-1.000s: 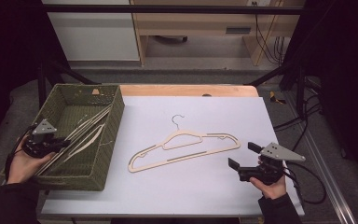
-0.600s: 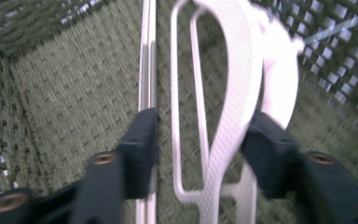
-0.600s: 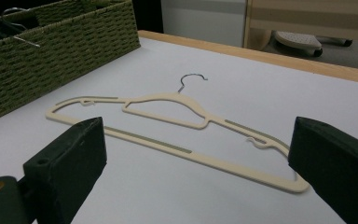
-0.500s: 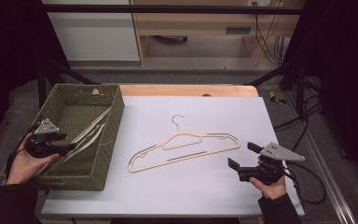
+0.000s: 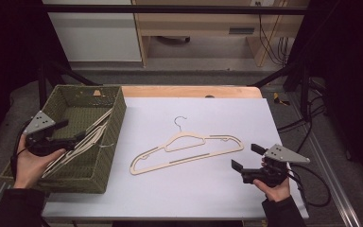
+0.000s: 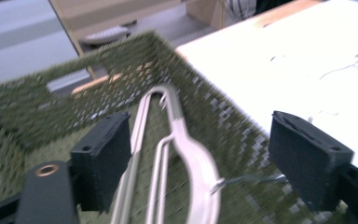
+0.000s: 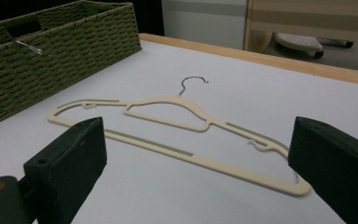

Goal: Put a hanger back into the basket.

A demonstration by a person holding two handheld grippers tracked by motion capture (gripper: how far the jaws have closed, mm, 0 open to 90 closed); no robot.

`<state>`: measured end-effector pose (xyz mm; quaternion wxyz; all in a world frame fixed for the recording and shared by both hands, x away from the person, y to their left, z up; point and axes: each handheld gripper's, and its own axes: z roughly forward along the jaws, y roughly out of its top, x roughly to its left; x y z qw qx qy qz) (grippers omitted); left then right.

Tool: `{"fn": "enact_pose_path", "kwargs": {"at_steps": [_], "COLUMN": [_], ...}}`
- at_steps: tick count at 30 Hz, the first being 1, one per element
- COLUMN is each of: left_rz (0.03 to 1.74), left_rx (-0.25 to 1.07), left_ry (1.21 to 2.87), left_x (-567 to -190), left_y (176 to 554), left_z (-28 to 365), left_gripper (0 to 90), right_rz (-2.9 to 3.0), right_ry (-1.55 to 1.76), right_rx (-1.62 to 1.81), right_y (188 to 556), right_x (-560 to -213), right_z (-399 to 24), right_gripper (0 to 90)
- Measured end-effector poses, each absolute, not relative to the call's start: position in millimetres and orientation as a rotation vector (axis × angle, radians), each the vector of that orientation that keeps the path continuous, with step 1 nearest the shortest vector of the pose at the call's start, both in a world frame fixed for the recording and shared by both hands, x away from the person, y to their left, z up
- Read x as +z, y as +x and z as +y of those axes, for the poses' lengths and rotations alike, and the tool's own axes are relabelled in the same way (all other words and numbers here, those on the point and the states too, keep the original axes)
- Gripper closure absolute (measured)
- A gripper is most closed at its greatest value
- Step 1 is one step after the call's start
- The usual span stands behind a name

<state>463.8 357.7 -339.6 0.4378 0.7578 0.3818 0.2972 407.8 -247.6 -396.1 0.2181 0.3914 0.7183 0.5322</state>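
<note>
Left tongs [image 5: 71, 131] opened, lifted | basket hangers' [image 6: 177, 140] hooks: left gripper view

Cream hangers [image 5: 82, 142] lie slanted in green wicker basket [image 5: 116, 127]; another cream hanger [image 5: 189, 149] flat on table.

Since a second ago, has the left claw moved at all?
Yes. The left claw has pulled back and lifted toward the near-left corner of the green woven basket, its jaws opening off the cream hangers lying inside.
</note>
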Motion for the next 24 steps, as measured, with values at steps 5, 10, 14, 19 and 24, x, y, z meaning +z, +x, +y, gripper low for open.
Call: {"fn": "enact_pose_path", "kwargs": {"at_steps": [5, 10, 14, 19, 24], "left_rz": [0.902, 0.854, 0.816, 0.776, 0.768], "left_rx": [0.718, 0.695, 0.636, 0.573, 0.519], "left_ry": [1.809, 1.798, 1.796, 1.826, 1.886], "left_x": [-329.2, -327.2, -331.0, -340.9, -356.0], "left_y": [453.3, 445.0, 441.0, 441.8, 451.9], "left_z": [335.9, 301.7, 275.8, 245.6, 219.7], "left_gripper": [14.0, 9.1, 8.8, 8.8, 8.8], "right_rz": [1.991, 1.987, 1.979, 1.981, 1.986], "right_ry": [1.076, 1.069, 1.069, 1.063, 1.066], "right_rx": [1.481, 1.488, 1.492, 1.492, 1.495], "right_y": [407.9, 407.7, 407.4, 407.8, 407.5], "right_x": [-395.0, -393.8, -393.2, -393.3, -393.7], "right_z": [-247.1, -246.6, -246.9, -247.0, -246.2], "right_gripper": [4.9, 4.8, 4.9, 4.9, 4.9]}}
